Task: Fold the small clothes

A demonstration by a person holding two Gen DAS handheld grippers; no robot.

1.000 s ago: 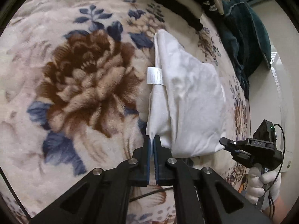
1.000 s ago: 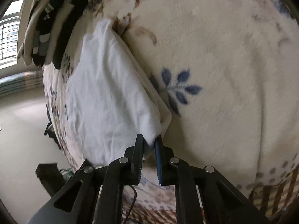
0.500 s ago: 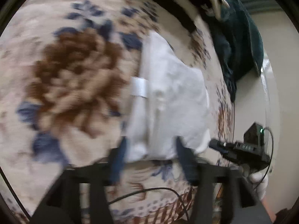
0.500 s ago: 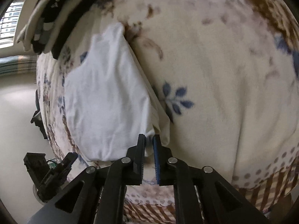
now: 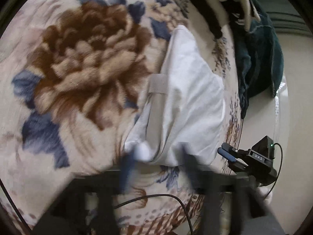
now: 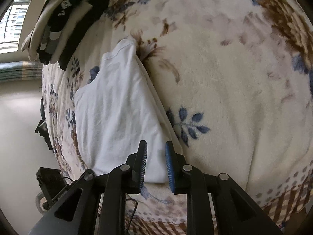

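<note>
- A folded white garment [image 6: 121,113] lies flat on a floral blanket [image 6: 225,82], close to the blanket's edge; in the left wrist view the same garment [image 5: 187,101] shows a grey-white label strip [image 5: 157,84] along its left fold.
- The right claw [image 6: 156,157] is spread, its blue-padded fingers [image 6: 169,164] standing either side of the garment's near corner and pinching nothing.
- The left claw [image 5: 156,168] is blurred by motion, but its two fingers are plainly set wide apart at the garment's near edge, with cloth bunched between them; whether they touch the cloth cannot be told.
- In the left wrist view the right claw [image 5: 228,153] shows just beside the garment's right near corner.
- Beyond the garment's far end lies a stack of dark and light clothes [image 6: 62,19] on the blanket.
- A dark teal cloth [image 5: 262,58] hangs off the blanket's edge, to the right of the garment's far end.
- A large brown flower [image 5: 88,58] is printed on the blanket left of the garment.
</note>
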